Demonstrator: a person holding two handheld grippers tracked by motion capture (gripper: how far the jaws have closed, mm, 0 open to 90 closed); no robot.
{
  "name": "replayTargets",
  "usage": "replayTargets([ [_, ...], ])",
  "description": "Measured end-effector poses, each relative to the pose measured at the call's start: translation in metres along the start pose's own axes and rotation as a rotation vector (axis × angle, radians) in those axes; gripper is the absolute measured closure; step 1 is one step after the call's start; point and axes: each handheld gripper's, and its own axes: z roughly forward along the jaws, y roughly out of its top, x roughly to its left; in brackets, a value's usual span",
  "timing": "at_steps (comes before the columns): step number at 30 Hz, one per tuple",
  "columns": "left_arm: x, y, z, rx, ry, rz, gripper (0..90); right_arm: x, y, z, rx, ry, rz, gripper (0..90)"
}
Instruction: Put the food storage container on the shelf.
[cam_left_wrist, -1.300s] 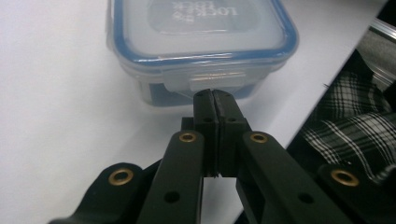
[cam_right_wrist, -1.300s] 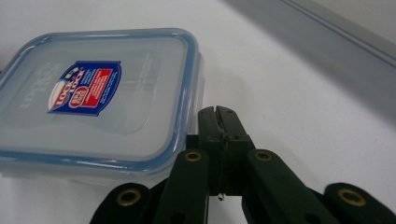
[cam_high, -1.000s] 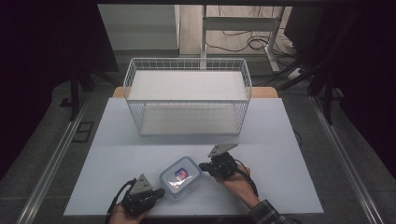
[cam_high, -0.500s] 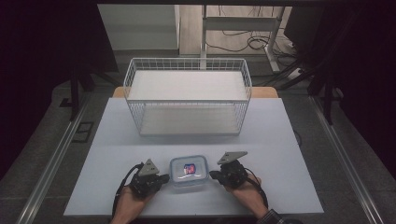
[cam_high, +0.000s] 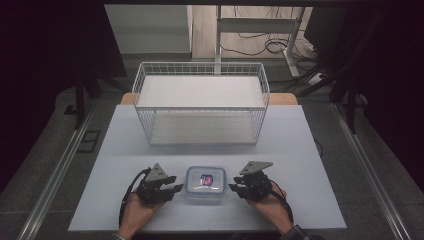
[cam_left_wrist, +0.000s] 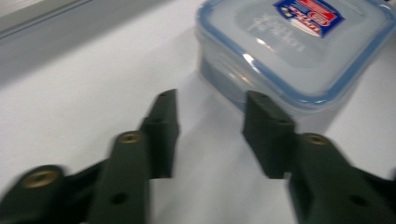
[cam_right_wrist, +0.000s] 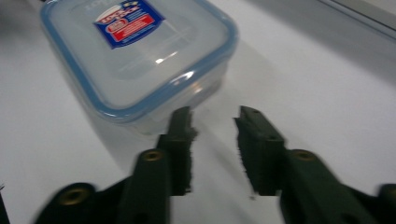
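- A pale table (cam_high: 310, 150) in a dim room, dark floor all round; a white wire basket (cam_high: 201, 102) stands well beyond both grippers.
- The lidded plastic container (cam_high: 205, 183) sits on the table between the two; the left gripper (cam_high: 176, 188) lies just to one side, the right gripper (cam_high: 233, 187) just to the other.
- Both have just been opening; their jaws stand parted with nothing between them, the container released.
- Risk, as I judge it: one jaw tip of each sits close to a container wall; a careless sweep could nudge or spin it.
- The smooth lid (cam_left_wrist: 299, 42) and rounded corners could slip from a shallow pinch.
- Open table lies ahead towards the basket; the near edge (cam_high: 200, 231) is close behind the hands.
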Motion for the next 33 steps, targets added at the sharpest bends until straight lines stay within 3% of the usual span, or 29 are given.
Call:
replayTargets([
  [2,0.004,-0.002,-0.001,-0.003,0.016,0.019,39.3,-0.004,0.000,-0.004,-0.008,-0.025,0.008,52.0],
  [9,0.007,0.000,-0.006,-0.045,-0.009,-0.001,24.2,-0.007,0.004,-0.008,-0.049,0.015,0.049,38.5],
  [12,0.008,0.005,-0.009,-0.064,-0.033,-0.017,18.7,-0.005,0.007,-0.008,-0.067,0.041,0.056,33.0],
  [13,0.007,0.010,-0.009,-0.075,-0.066,-0.025,17.5,-0.004,0.009,-0.007,-0.084,0.083,0.079,29.6],
  [14,0.007,0.010,-0.009,-0.075,-0.066,-0.025,15.8,-0.004,0.009,-0.007,-0.084,0.083,0.079,29.6],
  [15,0.005,0.016,-0.008,-0.077,-0.098,-0.019,14.6,-0.002,0.012,-0.004,-0.085,0.112,0.096,26.3],
  [22,0.001,0.040,0.012,-0.012,-0.135,0.028,11.2,0.003,0.020,0.009,-0.073,0.141,0.107,20.1],
  [26,0.003,0.041,0.028,0.034,-0.186,0.000,9.8,0.002,0.021,0.018,-0.050,0.162,0.115,16.4],
  [27,0.006,0.037,0.031,0.036,-0.225,-0.033,8.0,0.000,0.021,0.023,-0.039,0.193,0.129,16.0],
  [28,0.006,0.037,0.031,0.036,-0.225,-0.033,8.1,0.000,0.021,0.023,-0.039,0.193,0.129,16.0],
  [29,0.007,0.035,0.033,0.041,-0.263,-0.056,8.2,-0.003,0.020,0.028,-0.032,0.225,0.154,15.7],
  [32,0.006,0.032,0.034,0.035,-0.322,-0.080,15.5,-0.004,0.020,0.031,-0.026,0.268,0.179,18.7],
  [33,0.004,0.031,0.033,0.033,-0.320,-0.072,15.8,-0.004,0.019,0.031,-0.021,0.277,0.181,18.1],
])
